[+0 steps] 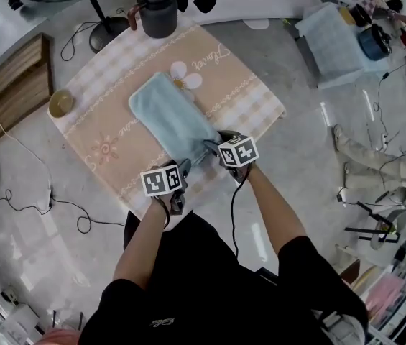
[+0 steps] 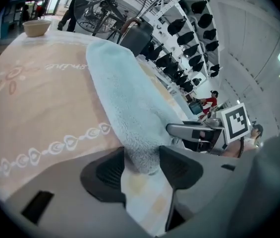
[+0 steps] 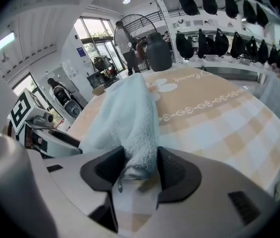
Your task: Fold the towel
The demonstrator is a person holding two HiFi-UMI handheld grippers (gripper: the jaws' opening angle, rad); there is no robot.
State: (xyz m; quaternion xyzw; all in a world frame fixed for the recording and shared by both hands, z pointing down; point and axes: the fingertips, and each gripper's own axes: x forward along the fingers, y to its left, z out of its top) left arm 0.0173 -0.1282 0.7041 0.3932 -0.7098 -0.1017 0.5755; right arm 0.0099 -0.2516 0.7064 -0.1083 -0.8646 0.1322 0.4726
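Two grippers work the near end of the pale blue towel (image 1: 172, 117), which lies lengthwise on a peach patterned tablecloth (image 1: 109, 146), its far end towards a dark jug (image 1: 158, 11) at the table's far edge. The left gripper (image 2: 142, 158) has the towel's near left corner between its pads, cloth touching both. The right gripper (image 3: 140, 161) pinches the near right corner, the fabric bunched and filling the gap. The two grippers sit close side by side at the table's near edge, tilted forward and down, marker cubes uppermost. Both bare forearms reach forward from the body. A small bowl (image 1: 62, 103) stands well apart at the left
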